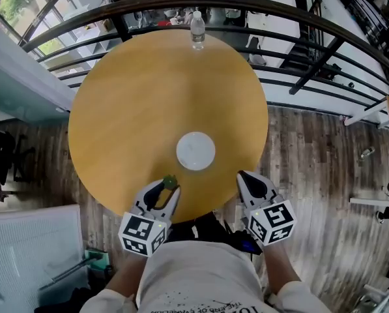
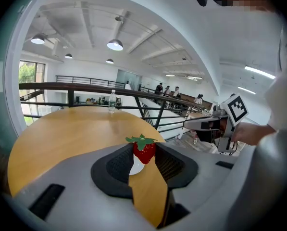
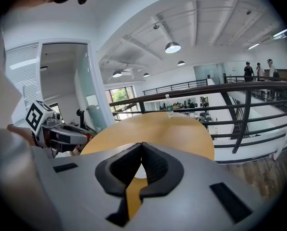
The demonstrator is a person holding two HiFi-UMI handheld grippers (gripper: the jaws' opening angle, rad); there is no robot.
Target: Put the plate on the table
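On the table [image 1: 129, 109] sits the plate [image 1: 195, 150] — left gripper [image 1: 169, 188] with jaws pinching a strawberry [image 2: 143, 150], right gripper [image 1: 243, 176] with jaws closed together.

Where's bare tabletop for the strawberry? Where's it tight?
Free: wood between plate and water bottle, plus both sides of the plate out to the table rim. Tight: near edge, where left gripper holding the strawberry and right gripper sit just short of the plate.

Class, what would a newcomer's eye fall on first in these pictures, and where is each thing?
A red strawberry sits pinched in the left gripper at the near edge of the round wooden table. Just beyond it lies a bare white plate, and a water bottle stands alone at the far edge.
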